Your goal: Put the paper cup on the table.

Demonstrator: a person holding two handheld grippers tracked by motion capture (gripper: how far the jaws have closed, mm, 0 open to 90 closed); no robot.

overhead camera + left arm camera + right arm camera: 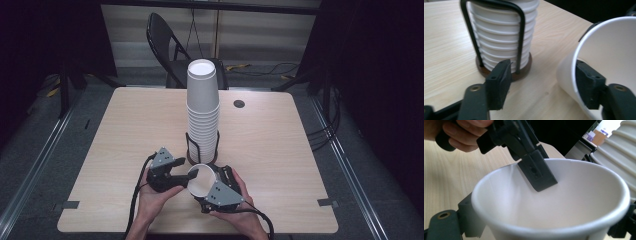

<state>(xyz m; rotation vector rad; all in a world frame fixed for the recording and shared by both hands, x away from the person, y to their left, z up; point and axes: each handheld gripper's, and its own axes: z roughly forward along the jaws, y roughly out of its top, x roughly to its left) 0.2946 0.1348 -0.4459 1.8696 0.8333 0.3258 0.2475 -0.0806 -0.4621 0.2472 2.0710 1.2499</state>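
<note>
White paper is doing most of the work here: a single loose paper cup (201,181) is lying tilted near the front edge of the pale wooden table (120,150), just in front of the tall stack of paper cups (203,112) that is sitting in a black wire holder (496,30) on a dark round base at the middle of the surface. Going from the left, the left gripper (176,176) is standing released, its jaws spread wide; in the left gripper view one pad is hanging free over the wood while the other is reaching just inside the cup's rim, and nothing is being pinched between them. To the right, the right gripper (212,186) is clenching the loose cup around its body, the jaws sitting on either side of the wall below the rim in the right gripper view. The risks look to me like these: the thin wall is likely to be buckling or going oval if the right grip is squeezing harder, and the left pad inside the rim could be catching the lip and tugging the cup out of the right jaws as that hand is withdrawing. With the stack so near behind, a careless swing of either hand could also be nudging it and toppling the tall column.
</note>
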